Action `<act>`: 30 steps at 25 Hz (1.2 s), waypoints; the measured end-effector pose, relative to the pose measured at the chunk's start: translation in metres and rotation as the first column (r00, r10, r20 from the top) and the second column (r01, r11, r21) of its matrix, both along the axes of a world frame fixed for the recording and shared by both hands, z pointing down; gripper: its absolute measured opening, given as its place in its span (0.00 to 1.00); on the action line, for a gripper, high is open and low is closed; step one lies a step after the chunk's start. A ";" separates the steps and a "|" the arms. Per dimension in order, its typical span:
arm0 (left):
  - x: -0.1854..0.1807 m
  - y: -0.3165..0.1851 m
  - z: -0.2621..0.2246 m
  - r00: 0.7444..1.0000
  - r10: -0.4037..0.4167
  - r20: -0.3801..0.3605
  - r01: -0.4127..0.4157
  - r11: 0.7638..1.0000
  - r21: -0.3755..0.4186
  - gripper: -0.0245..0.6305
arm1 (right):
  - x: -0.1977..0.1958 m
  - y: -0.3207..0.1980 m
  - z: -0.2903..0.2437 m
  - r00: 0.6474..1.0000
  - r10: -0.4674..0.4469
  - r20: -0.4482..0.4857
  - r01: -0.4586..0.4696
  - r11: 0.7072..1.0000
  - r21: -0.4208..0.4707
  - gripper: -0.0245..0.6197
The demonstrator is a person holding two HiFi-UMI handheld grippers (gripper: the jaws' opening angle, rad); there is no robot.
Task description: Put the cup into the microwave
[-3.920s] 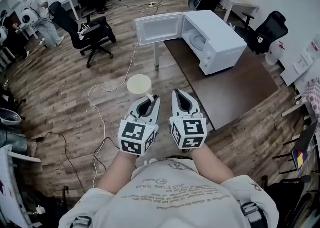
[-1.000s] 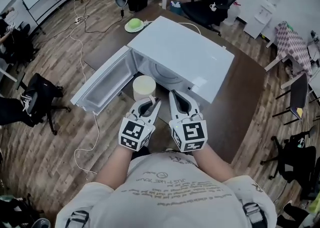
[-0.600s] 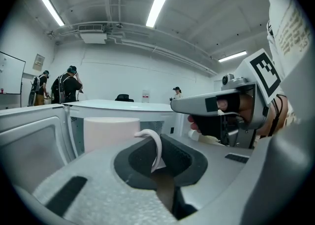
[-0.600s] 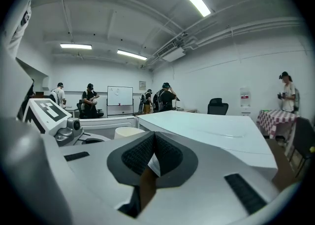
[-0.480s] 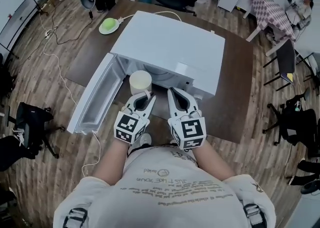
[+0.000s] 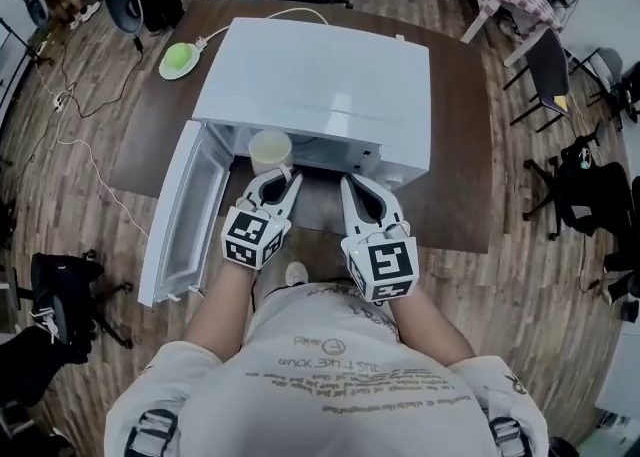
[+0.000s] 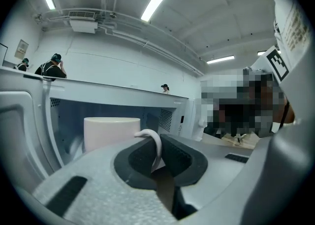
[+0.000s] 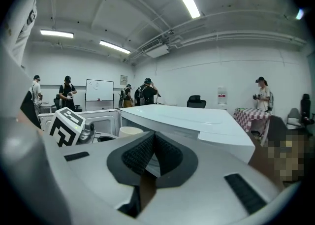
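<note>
Cup (image 6: 270, 151) at microwave (image 6: 320, 75) mouth (door (image 6: 186, 213) open)

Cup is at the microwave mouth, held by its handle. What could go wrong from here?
The left gripper pinches only the thin handle, so the cup could swing or slip as it is set down.
The cup sits right at the microwave opening; its rim might clip the frame.
The open door stands close beside the left gripper and could get bumped.
</note>
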State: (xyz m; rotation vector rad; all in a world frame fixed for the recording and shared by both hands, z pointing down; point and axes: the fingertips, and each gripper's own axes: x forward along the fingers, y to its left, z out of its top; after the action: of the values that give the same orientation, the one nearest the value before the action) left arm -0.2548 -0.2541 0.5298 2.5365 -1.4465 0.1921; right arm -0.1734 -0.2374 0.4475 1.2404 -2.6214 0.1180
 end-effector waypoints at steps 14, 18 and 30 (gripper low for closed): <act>0.007 -0.050 0.036 0.997 0.078 -0.001 -0.078 0.997 0.007 0.08 | 0.045 0.018 0.009 0.978 0.206 -0.025 -0.207 0.977 -0.047 0.06; 0.009 -0.056 0.042 0.991 0.121 0.050 -0.124 0.991 0.046 0.08 | 0.049 0.024 0.006 0.974 0.222 -0.038 -0.223 0.974 -0.040 0.06; 0.017 -0.074 0.062 0.978 0.206 0.026 -0.207 0.975 0.080 0.08 | 0.060 0.036 -0.001 0.964 0.255 -0.082 -0.258 0.966 -0.029 0.06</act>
State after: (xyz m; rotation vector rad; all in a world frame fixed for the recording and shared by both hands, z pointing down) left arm -0.2373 -0.3279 0.5917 2.7581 -1.2182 0.1918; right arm -0.1132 -0.2016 0.4461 1.5332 -2.3710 0.1620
